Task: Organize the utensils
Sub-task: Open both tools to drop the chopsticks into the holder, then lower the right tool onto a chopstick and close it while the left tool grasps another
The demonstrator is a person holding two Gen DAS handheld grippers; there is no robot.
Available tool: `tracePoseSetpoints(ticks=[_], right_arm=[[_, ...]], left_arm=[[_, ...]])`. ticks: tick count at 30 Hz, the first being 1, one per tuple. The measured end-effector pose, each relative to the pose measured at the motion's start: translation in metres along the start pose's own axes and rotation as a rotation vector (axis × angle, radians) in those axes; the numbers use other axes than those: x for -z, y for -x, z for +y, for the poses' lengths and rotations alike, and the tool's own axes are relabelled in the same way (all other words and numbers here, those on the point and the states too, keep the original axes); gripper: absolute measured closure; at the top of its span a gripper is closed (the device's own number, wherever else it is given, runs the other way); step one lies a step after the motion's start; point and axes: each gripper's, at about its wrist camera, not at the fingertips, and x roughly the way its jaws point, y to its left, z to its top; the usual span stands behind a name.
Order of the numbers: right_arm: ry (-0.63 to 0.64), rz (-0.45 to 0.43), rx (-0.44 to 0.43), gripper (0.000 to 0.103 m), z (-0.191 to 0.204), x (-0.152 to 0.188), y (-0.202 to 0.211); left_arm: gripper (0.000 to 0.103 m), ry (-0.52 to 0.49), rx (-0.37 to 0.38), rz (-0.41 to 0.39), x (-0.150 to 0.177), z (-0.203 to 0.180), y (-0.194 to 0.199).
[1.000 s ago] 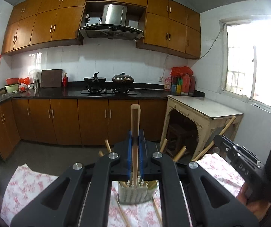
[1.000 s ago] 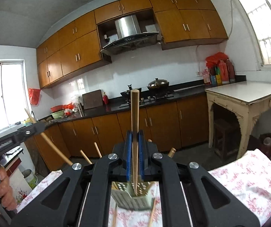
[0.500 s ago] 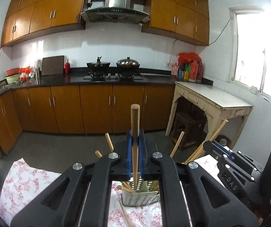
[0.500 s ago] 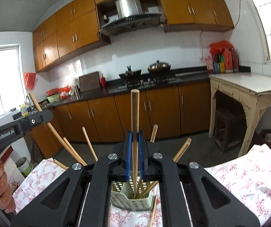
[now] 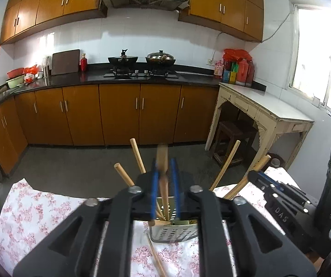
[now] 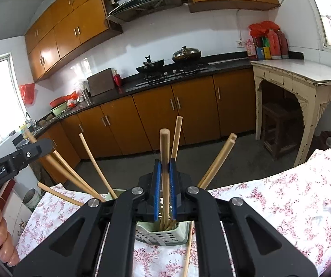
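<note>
flowered tablecloth [image 6: 280,207], perforated holder [image 6: 160,235] amid splayed chopsticks [image 6: 216,164]

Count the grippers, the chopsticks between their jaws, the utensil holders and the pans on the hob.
Grippers: 2 (left gripper, jaws just opened wider; right gripper)
Chopsticks between jaws: 2 (left's chopstick, loose; right's chopstick, clamped)
Utensil holders: 1 (utensil holder)
Pans on hob: 2 (wok; lidded pan)
Total: 7

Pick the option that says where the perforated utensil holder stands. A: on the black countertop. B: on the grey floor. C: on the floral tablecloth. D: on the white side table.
C: the perforated utensil holder stands on the pink floral tablecloth, with wooden chopsticks leaning in it.
</note>
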Motion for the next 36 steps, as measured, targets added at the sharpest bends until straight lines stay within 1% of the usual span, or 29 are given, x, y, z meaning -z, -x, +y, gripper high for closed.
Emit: tracePoseSetpoints(ticks=[1,2,3,4,8,10,12,15,18,20,23,25,28,31,34,36], right_arm=[[0.001,-0.006,0.004,0.083,0.0,-0.001,0.002],[0.002,-0.014,0.01,0.078,0.0,-0.001,0.005],[0.0,-0.024,0.017,0.066,0.0,-0.001,0.008],[-0.001,-0.035,0.022,0.064,0.0,-0.001,0.011],[0.005,-0.061,0.037,0.063,-0.001,-0.002,0.023],[0.007,-0.076,0.046,0.059,-0.001,-0.001,0.031],[0.011,-0.092,0.058,0.058,-0.002,0.001,0.039],[0.014,-0.103,0.066,0.057,-0.006,0.01,0.056],[0.019,-0.086,0.076,0.056,-0.011,0.027,0.069],[0.014,-0.051,0.088,0.056,-0.017,0.047,0.072],[0.007,0.031,0.087,0.056,-0.023,0.08,0.066],[0.013,0.096,0.088,0.056,-0.024,0.108,0.057],[0.011,0.215,0.078,0.056,-0.024,0.154,0.039],[0.0,0.319,0.059,0.059,-0.021,0.192,0.02],[0.008,0.367,0.054,0.064,-0.014,0.208,0.009],[0.02,0.38,0.06,0.066,-0.011,0.216,0.004]], left_arm=[[0.076,0.001,-0.006,-0.006,-0.001,0.001,0.002],[0.072,0.005,-0.009,-0.015,-0.001,0.003,0.005],[0.07,0.01,-0.012,-0.022,-0.002,0.004,0.009],[0.07,0.014,-0.013,-0.027,-0.003,0.004,0.012],[0.066,0.019,-0.027,-0.052,-0.003,0.006,0.025],[0.065,0.025,-0.033,-0.064,-0.001,0.009,0.036],[0.063,0.031,-0.032,-0.076,0.002,0.011,0.047],[0.059,0.036,-0.044,-0.103,0.012,0.016,0.073],[0.056,0.034,-0.066,-0.109,0.032,0.023,0.093],[0.054,0.038,-0.084,-0.099,0.052,0.028,0.103],[0.051,0.032,-0.113,-0.057,0.092,0.036,0.11],[0.048,0.02,-0.13,-0.019,0.119,0.037,0.107],[0.047,0.027,-0.138,0.057,0.163,0.043,0.093],[0.048,0.076,-0.132,0.124,0.195,0.051,0.079],[0.048,0.108,-0.135,0.165,0.219,0.055,0.068],[0.048,0.125,-0.134,0.194,0.231,0.056,0.061]])
